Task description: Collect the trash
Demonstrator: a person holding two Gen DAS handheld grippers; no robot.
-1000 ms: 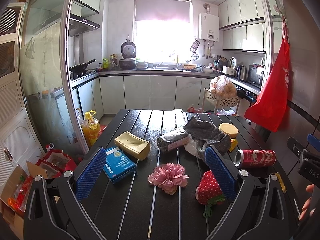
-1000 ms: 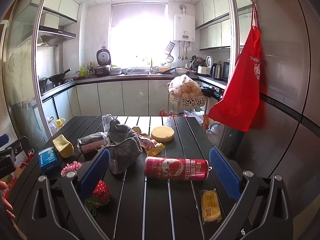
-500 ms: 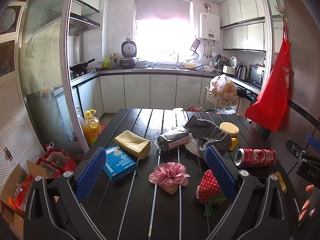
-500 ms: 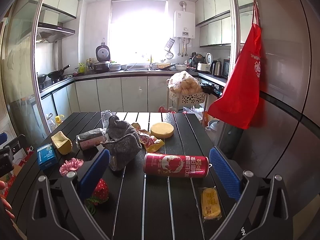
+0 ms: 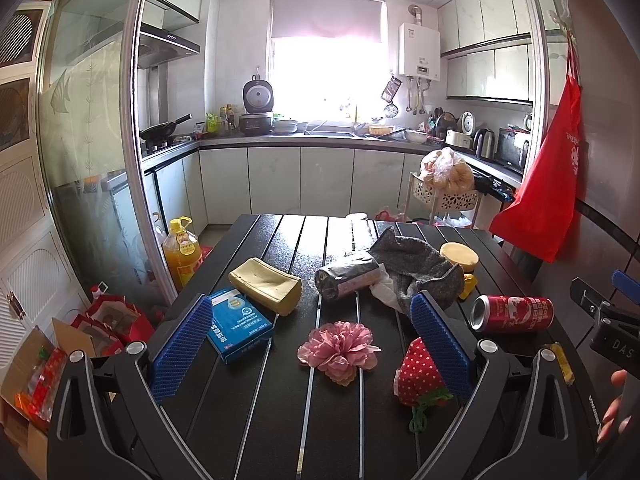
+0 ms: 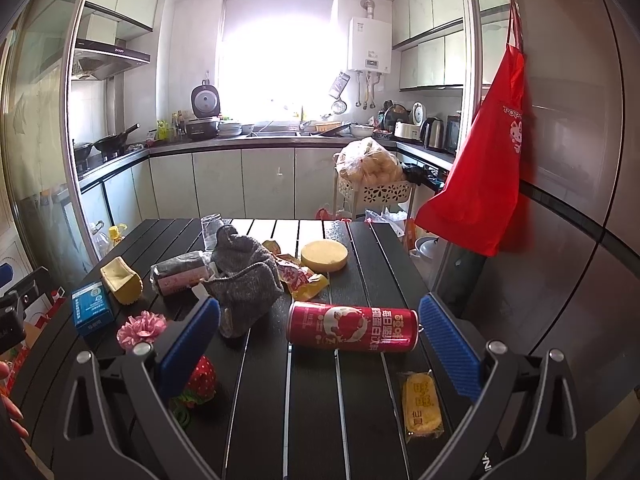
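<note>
left wrist view: the left gripper (image 5: 312,340) is hovering low over the black slatted table (image 5: 280,420) with its jaws spread wide and holding nothing; a pink paper flower (image 5: 339,350) is lying straight ahead between the blue pads (image 5: 182,346); a blue box (image 5: 239,324) is sitting just inside the left-hand pad; a strawberry toy (image 5: 418,376) is partly hidden behind the right-hand one.

red can from the left: the red drink can (image 5: 512,313) is lying outside the jaws, off to the right, open mouth facing this claw.

right wrist view: the right gripper (image 6: 320,344) is also standing wide open and empty; the red drink can (image 6: 352,327) is lying on its side directly ahead, framed between the pads, long axis running crosswise from pad to pad.

other trash: a yellow snack packet (image 6: 421,407) is lying under the right-hand pad; crumpled wrappers (image 6: 298,276) are sitting beyond the can, beside a grey knitted cloth (image 6: 244,280).

judgement: the right hand is nearer the can; closing along that axis would be catching its ends, so turning the wrist looks wiser.
</note>
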